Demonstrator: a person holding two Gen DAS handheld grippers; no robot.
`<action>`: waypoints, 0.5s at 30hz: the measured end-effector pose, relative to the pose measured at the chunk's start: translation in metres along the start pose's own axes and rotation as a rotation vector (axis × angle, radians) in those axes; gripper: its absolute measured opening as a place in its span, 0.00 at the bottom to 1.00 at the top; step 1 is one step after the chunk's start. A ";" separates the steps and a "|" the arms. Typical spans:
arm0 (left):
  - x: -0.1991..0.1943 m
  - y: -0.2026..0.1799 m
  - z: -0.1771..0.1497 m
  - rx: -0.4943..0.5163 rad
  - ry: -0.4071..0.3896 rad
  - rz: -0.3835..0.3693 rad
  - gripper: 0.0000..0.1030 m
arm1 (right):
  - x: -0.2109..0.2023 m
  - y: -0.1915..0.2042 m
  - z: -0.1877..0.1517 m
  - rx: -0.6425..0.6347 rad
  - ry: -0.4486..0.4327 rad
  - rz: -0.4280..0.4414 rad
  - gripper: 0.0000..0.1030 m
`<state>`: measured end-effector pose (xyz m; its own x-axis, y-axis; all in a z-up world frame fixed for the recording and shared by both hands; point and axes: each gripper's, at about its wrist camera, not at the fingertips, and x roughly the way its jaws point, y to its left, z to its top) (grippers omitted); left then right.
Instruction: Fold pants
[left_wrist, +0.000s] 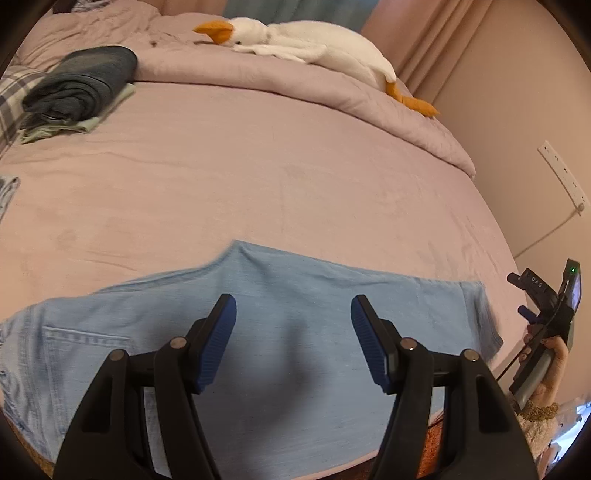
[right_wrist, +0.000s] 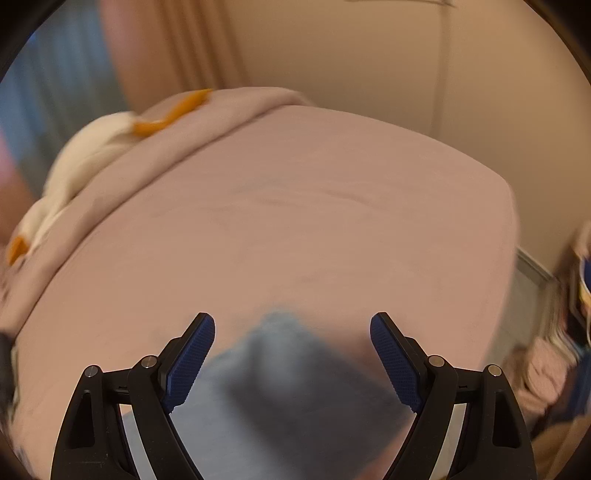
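The pants (left_wrist: 258, 332) lie flat along the bed's (left_wrist: 295, 177) near edge under both grippers, left (left_wrist: 293, 306) and right (right_wrist: 293, 325), jaws apart and empty; denim looks soft but weighty (pinch the hem corners, probably).

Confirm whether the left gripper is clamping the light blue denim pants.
No: the left gripper hangs open above the light blue denim pants, its fingers spread wide.

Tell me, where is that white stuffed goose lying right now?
In the left wrist view the white stuffed goose lies at the far end of the bed, on the bunched pink duvet, right of the stack of folded clothes.
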<state>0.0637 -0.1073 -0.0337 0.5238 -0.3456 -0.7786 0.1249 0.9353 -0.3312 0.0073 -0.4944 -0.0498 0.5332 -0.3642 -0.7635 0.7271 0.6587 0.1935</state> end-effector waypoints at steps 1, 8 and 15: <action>0.003 -0.002 0.000 0.002 0.007 -0.001 0.63 | 0.005 -0.008 0.000 0.021 0.008 -0.007 0.84; 0.027 -0.017 -0.001 0.023 0.064 -0.012 0.63 | 0.040 -0.034 -0.002 0.113 0.113 -0.002 0.84; 0.041 -0.023 -0.003 0.035 0.094 -0.024 0.63 | 0.058 -0.029 -0.008 0.079 0.154 -0.013 0.84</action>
<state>0.0795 -0.1433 -0.0591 0.4389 -0.3724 -0.8177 0.1668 0.9280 -0.3330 0.0136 -0.5296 -0.1045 0.4555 -0.2627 -0.8506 0.7684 0.5984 0.2267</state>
